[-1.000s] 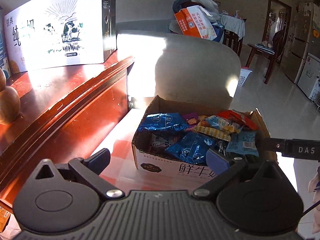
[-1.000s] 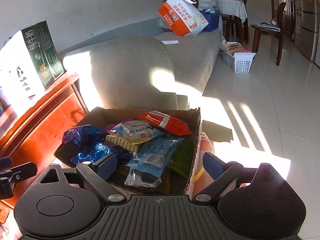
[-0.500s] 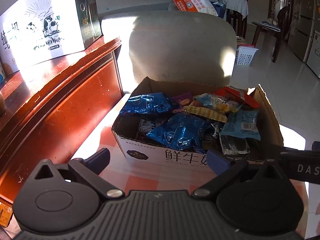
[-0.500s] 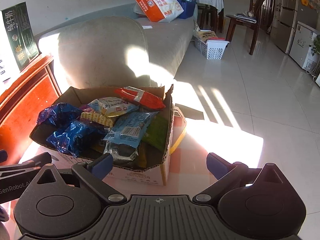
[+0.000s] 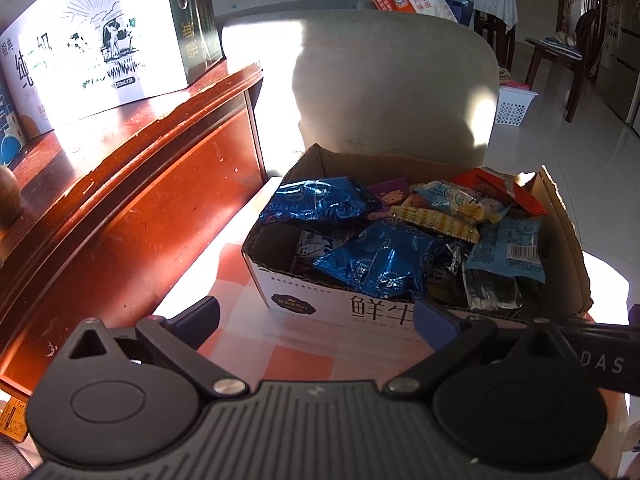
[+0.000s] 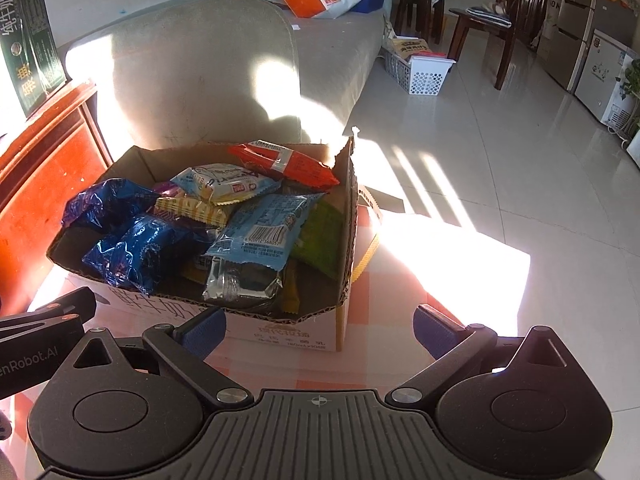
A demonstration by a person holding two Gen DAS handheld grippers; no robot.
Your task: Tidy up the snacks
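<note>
An open cardboard box full of snack packets stands on a pink checked cloth; it also shows in the right wrist view. Inside lie dark blue foil packets, a light blue packet, a red packet, a yellow striped one and a green one. My left gripper is open and empty in front of the box's near wall. My right gripper is open and empty at the box's near right corner.
A red-brown wooden cabinet stands left of the box, with a white milk carton case on top. A grey sofa is behind the box. A white basket and a wooden chair stand on the tiled floor.
Both grippers have pulled back and risen a little from the box, so it sits farther ahead in both views. Both stay open and empty.
</note>
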